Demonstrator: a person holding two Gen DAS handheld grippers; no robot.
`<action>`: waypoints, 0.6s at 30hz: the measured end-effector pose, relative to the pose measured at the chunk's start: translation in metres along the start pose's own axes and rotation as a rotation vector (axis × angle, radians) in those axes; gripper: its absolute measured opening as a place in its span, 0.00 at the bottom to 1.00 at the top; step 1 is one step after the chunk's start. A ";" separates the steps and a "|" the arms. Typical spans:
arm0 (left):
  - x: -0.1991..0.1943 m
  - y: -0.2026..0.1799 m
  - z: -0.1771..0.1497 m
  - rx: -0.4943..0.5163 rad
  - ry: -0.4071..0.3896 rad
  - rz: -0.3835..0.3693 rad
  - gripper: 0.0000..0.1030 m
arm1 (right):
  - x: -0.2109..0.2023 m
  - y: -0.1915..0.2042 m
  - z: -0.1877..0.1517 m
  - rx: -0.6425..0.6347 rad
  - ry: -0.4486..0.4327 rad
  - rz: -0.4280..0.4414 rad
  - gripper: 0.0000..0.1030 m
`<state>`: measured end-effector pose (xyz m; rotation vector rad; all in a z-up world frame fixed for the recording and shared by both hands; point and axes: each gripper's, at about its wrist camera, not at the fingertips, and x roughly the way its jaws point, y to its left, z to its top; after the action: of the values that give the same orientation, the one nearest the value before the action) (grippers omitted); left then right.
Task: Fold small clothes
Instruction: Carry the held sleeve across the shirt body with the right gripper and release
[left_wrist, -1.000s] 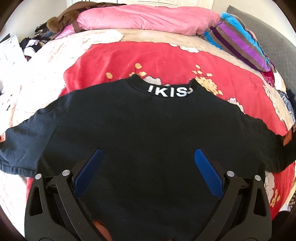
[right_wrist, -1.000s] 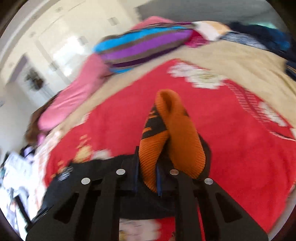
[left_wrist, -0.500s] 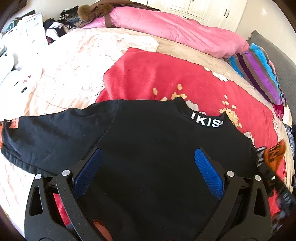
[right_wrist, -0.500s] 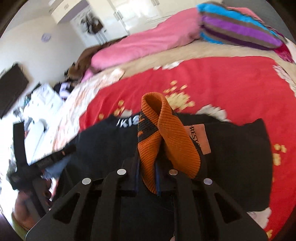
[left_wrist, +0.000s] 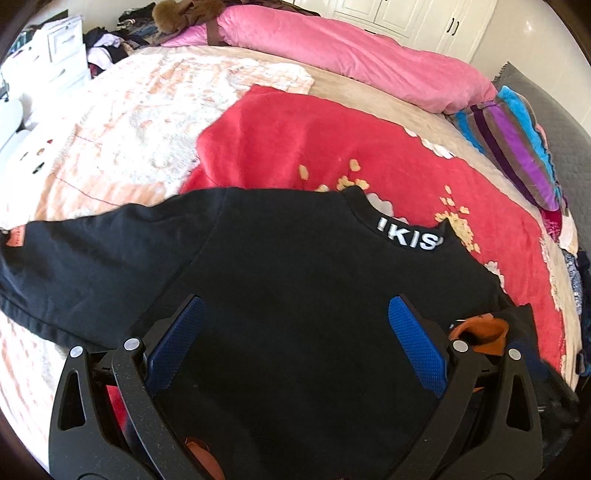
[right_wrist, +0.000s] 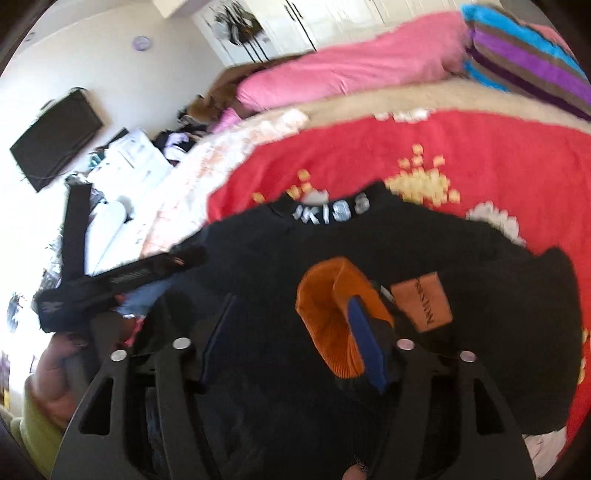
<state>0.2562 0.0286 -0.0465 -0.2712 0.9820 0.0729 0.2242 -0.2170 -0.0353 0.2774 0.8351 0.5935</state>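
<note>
A small black sweatshirt (left_wrist: 295, 280) with white collar lettering lies back-up on the red blanket (left_wrist: 332, 147). Its left sleeve (left_wrist: 85, 254) stretches out to the left. Its right sleeve is folded over the body, the orange cuff (right_wrist: 332, 314) lying on the black cloth beside an orange patch (right_wrist: 421, 301). My left gripper (left_wrist: 291, 339) is open above the shirt's lower body. My right gripper (right_wrist: 291, 332) is open, its right blue pad next to the loose cuff. The cuff also shows in the left wrist view (left_wrist: 484, 332).
A pink duvet (left_wrist: 351, 48) and a striped pillow (left_wrist: 517, 147) lie at the bed's far side. A pale floral quilt (left_wrist: 122, 122) covers the left. White drawers (left_wrist: 62, 48) and clutter stand beyond. My left gripper (right_wrist: 122, 280) shows in the right wrist view.
My right gripper carried the orange-cuffed sleeve across onto the shirt's body and opened, letting the cuff go. My left gripper shifted so its view swung left along the outstretched sleeve.
</note>
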 end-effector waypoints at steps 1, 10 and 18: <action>0.002 -0.003 -0.002 0.004 0.008 -0.012 0.91 | -0.011 -0.003 0.004 -0.003 -0.026 0.001 0.62; 0.014 -0.051 -0.023 0.130 0.068 -0.153 0.91 | -0.021 -0.052 0.007 -0.012 0.027 -0.300 0.59; 0.020 -0.055 -0.024 0.169 0.041 -0.083 0.91 | 0.008 -0.003 -0.013 -0.249 0.155 -0.209 0.45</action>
<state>0.2582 -0.0314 -0.0651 -0.1589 1.0103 -0.0913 0.2193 -0.2141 -0.0503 -0.0840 0.9154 0.5202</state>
